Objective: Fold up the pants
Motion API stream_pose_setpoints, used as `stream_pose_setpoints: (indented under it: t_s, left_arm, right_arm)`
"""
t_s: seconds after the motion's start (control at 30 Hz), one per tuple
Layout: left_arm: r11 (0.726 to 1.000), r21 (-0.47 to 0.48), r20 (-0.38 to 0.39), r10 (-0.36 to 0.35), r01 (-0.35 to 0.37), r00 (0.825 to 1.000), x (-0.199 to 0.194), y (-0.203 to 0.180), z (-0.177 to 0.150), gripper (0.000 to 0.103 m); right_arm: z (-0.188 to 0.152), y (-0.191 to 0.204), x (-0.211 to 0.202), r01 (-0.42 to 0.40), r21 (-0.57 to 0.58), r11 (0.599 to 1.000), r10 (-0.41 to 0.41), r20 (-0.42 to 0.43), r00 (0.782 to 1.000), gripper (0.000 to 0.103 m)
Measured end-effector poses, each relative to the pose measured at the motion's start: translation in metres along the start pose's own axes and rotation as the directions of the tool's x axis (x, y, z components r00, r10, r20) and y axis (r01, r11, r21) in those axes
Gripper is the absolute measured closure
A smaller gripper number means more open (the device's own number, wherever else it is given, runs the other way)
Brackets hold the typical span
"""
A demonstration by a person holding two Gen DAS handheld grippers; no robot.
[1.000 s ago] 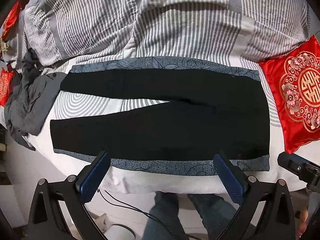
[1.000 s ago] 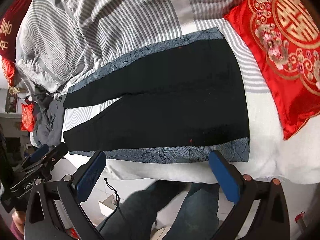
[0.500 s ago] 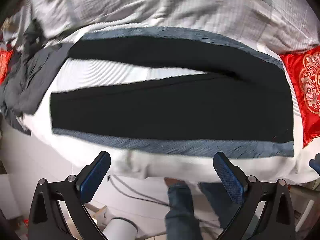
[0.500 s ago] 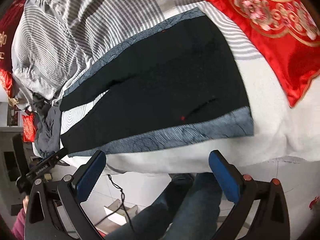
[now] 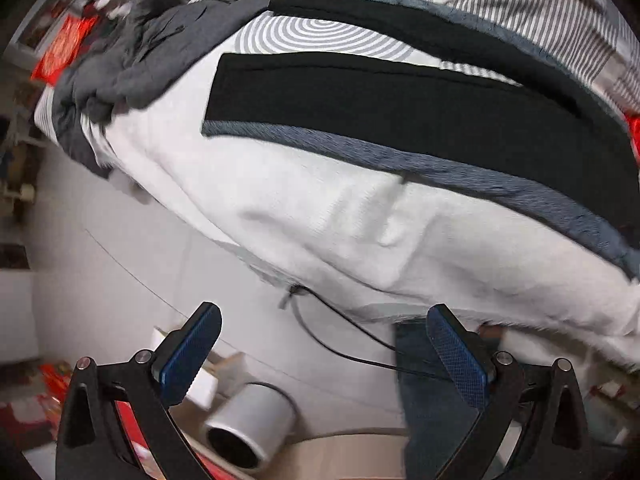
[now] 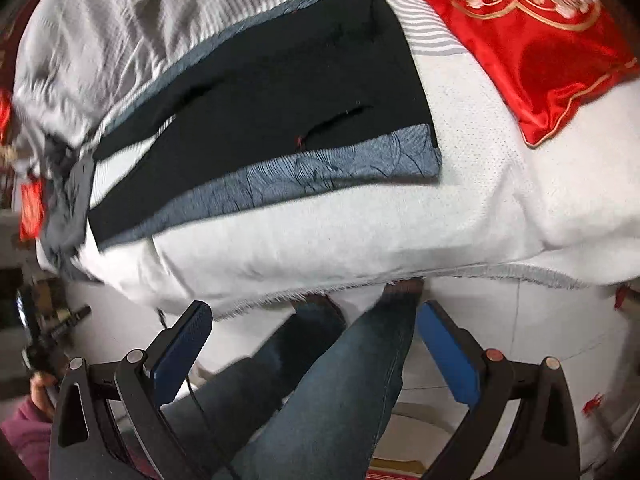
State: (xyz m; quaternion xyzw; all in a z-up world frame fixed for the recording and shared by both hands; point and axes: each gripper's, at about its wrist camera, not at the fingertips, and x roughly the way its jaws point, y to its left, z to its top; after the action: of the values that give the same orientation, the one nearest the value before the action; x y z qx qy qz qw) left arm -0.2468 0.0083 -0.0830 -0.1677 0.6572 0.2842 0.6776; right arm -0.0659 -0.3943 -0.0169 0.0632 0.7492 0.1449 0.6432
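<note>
The black pants (image 5: 420, 108) lie flat and unfolded on a bed, spread lengthwise along its near edge, with the 2 legs parted in a narrow V toward the left and the waist end toward the right (image 6: 280, 92). A blue-grey patterned band (image 5: 400, 160) runs along the near side of the pants, and another along the far side. Under them is a white bed cover (image 5: 360, 232) that drapes over the mattress edge, its fringe hanging above the floor (image 6: 312, 292). Behind the pants sits a grey-and-white striped duvet (image 6: 132, 28), bunched and rumpled. A red embroidered cushion (image 6: 532, 40) rests on the bed just past the waist end, and a crumpled dark grey garment (image 5: 132, 64) lies beyond the leg cuffs. Below the bed edge are a pale tiled floor, a black cable (image 5: 344, 332), a white cylindrical bin (image 5: 248, 424) and the person's legs in blue jeans (image 6: 332, 380). The left gripper (image 5: 324, 356) hangs in the air short of the bed edge with its jaws spread wide, holding nothing; the right gripper (image 6: 312, 352) does the same, wide apart and empty.
</note>
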Motion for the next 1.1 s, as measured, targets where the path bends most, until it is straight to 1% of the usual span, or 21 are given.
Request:
stream_pose_setpoints:
  t_s: [0.1, 0.13, 0.2, 0.3, 0.37, 0.4, 0.47, 0.5, 0.53, 0.6, 0.7, 0.73, 0.77, 0.8, 0.83, 0.9, 0.93, 1.0, 1.03, 1.07, 1.1]
  left_arm:
    - [0.996, -0.064, -0.001, -0.061, 0.061, 0.998, 0.004, -0.027, -0.004, 0.000]
    - [0.993, -0.075, -0.004, -0.096, 0.095, 0.995, 0.010, -0.035, -0.003, 0.000]
    - [0.986, -0.063, -0.007, -0.155, 0.154, 0.988, 0.026, -0.068, 0.007, 0.000]
    - [0.980, -0.006, 0.032, -0.198, 0.198, 0.980, 0.041, -0.116, 0.027, 0.000]
    - [0.966, 0.004, 0.035, -0.258, 0.258, 0.966, 0.057, -0.140, 0.045, 0.000]
    - [0.961, 0.003, 0.032, -0.278, 0.278, 0.960, 0.063, -0.148, 0.051, 0.000]
    - [0.951, 0.000, 0.026, -0.311, 0.311, 0.950, 0.081, -0.162, 0.064, 0.000]
    - [0.948, 0.000, 0.019, -0.317, 0.317, 0.948, 0.087, -0.167, 0.067, 0.004]
    - [0.946, 0.000, 0.008, -0.324, 0.324, 0.946, 0.096, -0.169, 0.071, 0.011]
    - [0.935, 0.003, -0.020, -0.353, 0.354, 0.935, 0.110, -0.173, 0.075, 0.011]
    - [0.929, 0.024, -0.030, -0.369, 0.370, 0.929, 0.118, -0.178, 0.074, 0.011]
    - [0.928, 0.029, -0.033, -0.371, 0.372, 0.928, 0.120, -0.179, 0.074, 0.011]
    - [0.925, 0.034, -0.042, -0.377, 0.379, 0.925, 0.122, -0.179, 0.073, 0.011]
    - [0.923, 0.035, -0.046, -0.382, 0.383, 0.923, 0.122, -0.179, 0.073, 0.011]
    - [0.921, 0.038, -0.049, -0.386, 0.387, 0.921, 0.123, -0.179, 0.073, 0.011]
    - [0.916, 0.045, -0.052, -0.395, 0.398, 0.917, 0.124, -0.180, 0.074, 0.011]
    - [0.914, 0.046, -0.054, -0.400, 0.403, 0.915, 0.123, -0.180, 0.074, 0.011]
    - [0.906, 0.047, -0.056, -0.417, 0.420, 0.907, 0.123, -0.181, 0.078, 0.011]
    - [0.904, 0.050, -0.057, -0.422, 0.425, 0.905, 0.123, -0.181, 0.079, 0.011]
    - [0.901, 0.053, -0.057, -0.427, 0.430, 0.902, 0.122, -0.182, 0.081, 0.011]
    - [0.898, 0.056, -0.057, -0.434, 0.437, 0.899, 0.122, -0.184, 0.081, 0.011]
  right_arm:
    - [0.009, -0.013, 0.003, -0.019, 0.028, 0.999, 0.019, -0.004, 1.000, 0.000]
    - [0.015, -0.017, 0.003, -0.047, 0.049, 0.998, 0.046, 0.014, 0.999, 0.000]
    - [0.025, -0.020, 0.007, -0.115, 0.090, 0.989, 0.110, 0.062, 0.992, 0.000]
    - [0.039, -0.025, 0.030, -0.260, 0.185, 0.948, 0.242, 0.116, 0.963, 0.000]
    - [0.044, -0.025, 0.045, -0.310, 0.209, 0.928, 0.286, 0.138, 0.948, 0.000]
    - [0.047, -0.025, 0.055, -0.330, 0.214, 0.919, 0.302, 0.155, 0.941, 0.000]
    - [0.046, -0.027, 0.070, -0.342, 0.224, 0.913, 0.307, 0.175, 0.935, 0.000]
    - [0.044, -0.033, 0.080, -0.354, 0.247, 0.902, 0.313, 0.189, 0.931, 0.000]
    - [0.041, -0.037, 0.087, -0.362, 0.265, 0.894, 0.317, 0.197, 0.928, 0.000]
    - [0.034, -0.050, 0.102, -0.385, 0.309, 0.870, 0.323, 0.233, 0.917, 0.001]
    - [0.029, -0.062, 0.119, -0.427, 0.358, 0.830, 0.339, 0.283, 0.897, 0.011]
    - [0.027, -0.066, 0.123, -0.446, 0.377, 0.812, 0.346, 0.304, 0.888, 0.020]
    - [0.027, -0.070, 0.127, -0.469, 0.394, 0.791, 0.357, 0.325, 0.876, 0.025]
    - [0.027, -0.075, 0.131, -0.505, 0.412, 0.758, 0.375, 0.358, 0.855, 0.026]
    - [0.027, -0.077, 0.133, -0.527, 0.419, 0.740, 0.385, 0.378, 0.842, 0.026]
    - [0.030, -0.079, 0.136, -0.555, 0.427, 0.714, 0.396, 0.407, 0.823, 0.026]
    - [0.033, -0.078, 0.137, -0.574, 0.422, 0.702, 0.405, 0.427, 0.809, 0.026]
    - [0.036, -0.076, 0.135, -0.598, 0.417, 0.685, 0.420, 0.445, 0.791, 0.026]
    - [0.038, -0.075, 0.135, -0.619, 0.416, 0.666, 0.434, 0.458, 0.776, 0.029]
    - [0.041, -0.073, 0.134, -0.642, 0.414, 0.645, 0.451, 0.473, 0.757, 0.035]
    - [0.044, -0.074, 0.134, -0.652, 0.424, 0.629, 0.455, 0.479, 0.751, 0.036]
